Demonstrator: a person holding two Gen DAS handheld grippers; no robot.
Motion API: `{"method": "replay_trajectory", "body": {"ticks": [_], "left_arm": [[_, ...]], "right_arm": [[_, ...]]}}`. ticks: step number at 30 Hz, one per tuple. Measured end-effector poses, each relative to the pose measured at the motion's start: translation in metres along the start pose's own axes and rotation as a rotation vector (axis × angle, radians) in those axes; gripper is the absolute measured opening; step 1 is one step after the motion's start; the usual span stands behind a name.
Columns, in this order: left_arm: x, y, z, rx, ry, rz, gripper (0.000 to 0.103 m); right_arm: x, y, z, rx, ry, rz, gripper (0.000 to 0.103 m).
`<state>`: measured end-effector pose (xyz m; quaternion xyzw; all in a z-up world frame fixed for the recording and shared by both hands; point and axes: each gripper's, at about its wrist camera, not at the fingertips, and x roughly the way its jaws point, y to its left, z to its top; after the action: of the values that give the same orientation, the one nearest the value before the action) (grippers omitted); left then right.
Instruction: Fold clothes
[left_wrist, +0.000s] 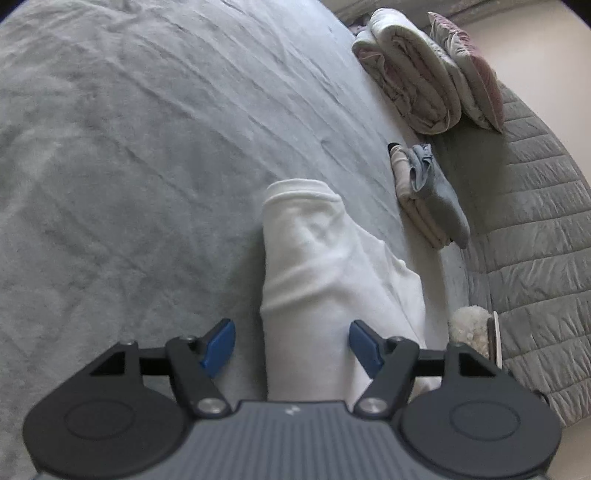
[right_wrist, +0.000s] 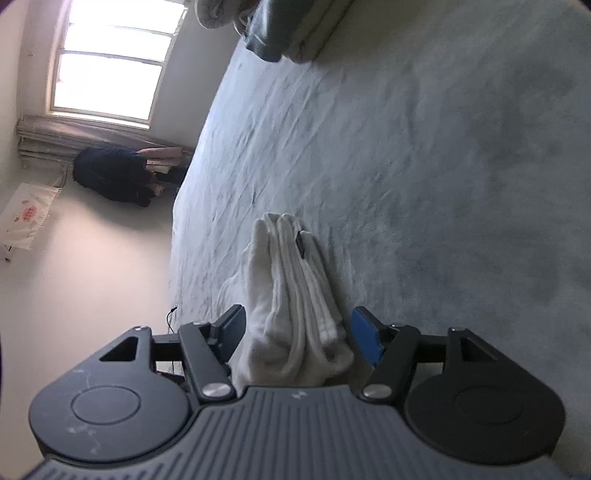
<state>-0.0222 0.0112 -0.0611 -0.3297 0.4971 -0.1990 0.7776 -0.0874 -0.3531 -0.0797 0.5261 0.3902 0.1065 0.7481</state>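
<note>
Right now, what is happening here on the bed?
A person is folding a white garment on the grey bed. Both tools are open: the left tool and the right tool each straddle the folded cloth without gripping it. A stack of folded clothes lies nearby.

White garment (left_wrist: 314, 266), folded in layers, on bed
</note>
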Motion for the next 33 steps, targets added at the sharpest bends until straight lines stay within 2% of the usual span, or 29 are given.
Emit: {"method": "replay_trajectory", "body": {"ticks": [4,5,6,7,9,11,15,22,27,33], "left_arm": [[0.003,-0.003,-0.002,0.019,-0.018,-0.006,0.068],[0.004,-0.005,-0.002,0.033,-0.022,-0.001,0.066],[0.006,-0.008,-0.003,0.050,-0.025,0.006,0.060],[0.008,-0.010,-0.004,0.056,-0.028,0.010,0.052],[0.011,-0.015,-0.005,0.068,-0.033,0.020,0.048],[0.010,-0.021,-0.005,0.094,-0.043,0.045,0.044],[0.003,-0.037,-0.003,0.143,-0.088,0.062,0.036],[-0.010,-0.067,0.005,0.221,-0.153,0.048,0.035],[-0.003,-0.094,0.021,0.244,-0.147,0.022,0.035],[0.019,-0.140,0.049,0.307,-0.147,0.019,0.035]], "right_arm": [[0.020,-0.002,0.004,-0.009,-0.001,0.008,0.068],[0.023,0.001,0.002,-0.029,-0.002,0.014,0.068],[0.027,0.005,0.000,-0.065,-0.002,0.010,0.068],[0.030,0.010,-0.003,-0.101,-0.002,0.004,0.061],[0.039,0.020,-0.012,-0.165,-0.007,-0.030,0.052],[0.042,0.026,-0.019,-0.191,-0.037,-0.051,0.048],[0.038,0.035,-0.019,-0.148,-0.071,-0.047,0.043],[0.023,0.049,-0.015,-0.114,-0.122,-0.002,0.043],[0.010,0.068,0.009,-0.133,-0.166,-0.008,0.043],[0.005,0.087,0.056,-0.162,-0.193,-0.018,0.043]]}}
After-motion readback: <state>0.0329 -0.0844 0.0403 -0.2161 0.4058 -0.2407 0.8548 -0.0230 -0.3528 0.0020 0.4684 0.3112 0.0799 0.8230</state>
